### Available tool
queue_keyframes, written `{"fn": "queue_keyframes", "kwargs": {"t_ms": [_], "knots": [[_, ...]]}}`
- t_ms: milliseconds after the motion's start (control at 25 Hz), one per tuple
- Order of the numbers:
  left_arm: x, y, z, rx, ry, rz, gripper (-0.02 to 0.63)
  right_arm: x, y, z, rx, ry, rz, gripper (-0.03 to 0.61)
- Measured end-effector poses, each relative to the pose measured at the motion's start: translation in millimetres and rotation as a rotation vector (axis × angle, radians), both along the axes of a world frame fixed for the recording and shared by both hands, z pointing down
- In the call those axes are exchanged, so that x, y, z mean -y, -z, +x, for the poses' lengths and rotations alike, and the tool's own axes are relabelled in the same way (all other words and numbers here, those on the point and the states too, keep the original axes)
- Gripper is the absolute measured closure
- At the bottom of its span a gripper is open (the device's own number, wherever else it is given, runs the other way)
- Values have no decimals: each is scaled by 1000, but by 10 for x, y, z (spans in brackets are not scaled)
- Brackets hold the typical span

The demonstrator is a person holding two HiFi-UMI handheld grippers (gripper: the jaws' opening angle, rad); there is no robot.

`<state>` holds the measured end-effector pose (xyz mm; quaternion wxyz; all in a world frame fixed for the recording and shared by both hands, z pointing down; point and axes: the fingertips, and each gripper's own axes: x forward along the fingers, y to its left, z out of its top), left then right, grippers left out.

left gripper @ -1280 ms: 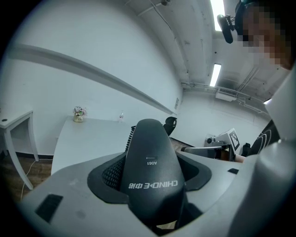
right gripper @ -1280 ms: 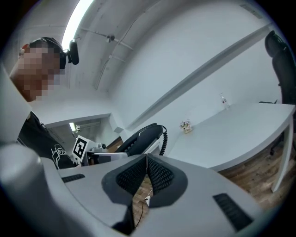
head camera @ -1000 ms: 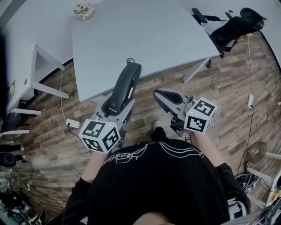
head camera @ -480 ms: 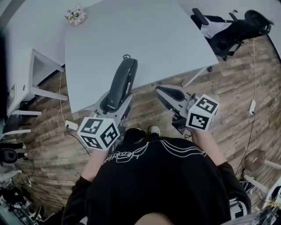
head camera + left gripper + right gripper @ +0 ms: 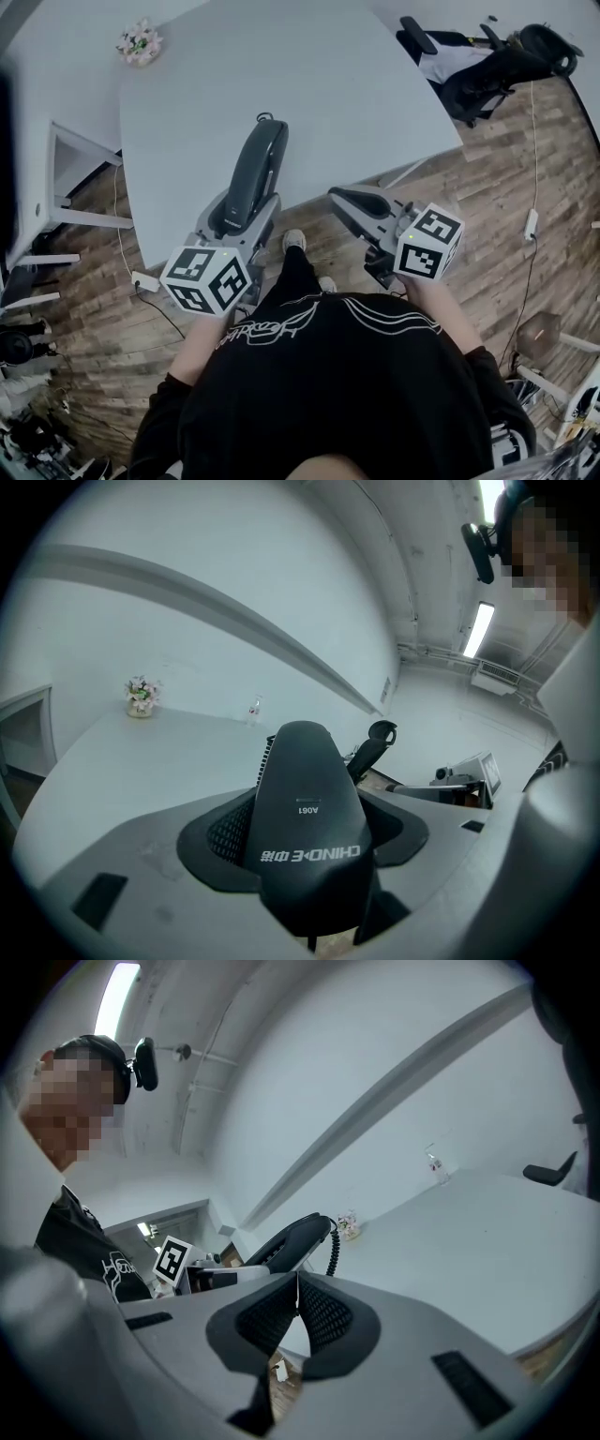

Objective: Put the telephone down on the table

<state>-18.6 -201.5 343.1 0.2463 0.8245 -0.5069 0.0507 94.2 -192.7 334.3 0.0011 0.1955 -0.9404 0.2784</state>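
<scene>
Head view shows the left tool clamped on the telephone over the near edge of the worktop, right tool closed and empty (stiff, smooth, probably light handset, best gripped mid-body).

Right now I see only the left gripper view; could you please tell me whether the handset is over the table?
Observer: Yes. In the head view the black plastic telephone handset is above the large white table, just past its near edge.
Operator: Thank you. Is the other hand-held gripper carrying anything?
Observer: No. The right hand-held gripper has its jaws together, with nothing between them.
Operator: And where is it?
Observer: Beside the handset, at the table's near edge, mostly above the wooden plank floor.
</scene>
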Motion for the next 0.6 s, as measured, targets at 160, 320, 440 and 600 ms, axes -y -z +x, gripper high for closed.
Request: {"fn": "queue_keyframes", "kwargs": {"t_ms": [160, 320, 440, 600], "knots": [[362, -72, -118, -8, -8, -18, 327, 334, -79, -105, -13, -17, -28, 540], [736, -173, -278, 1, -14, -37, 327, 683, -178, -258, -20, -22, -54, 540], [1000, -238, -440, 7, -10, -46, 327, 924, -241, -407, -26, -21, -71, 540], [1344, -342, -669, 16, 3, -60, 327, 1242, -318, -610, -37, -17, -86, 540]]}}
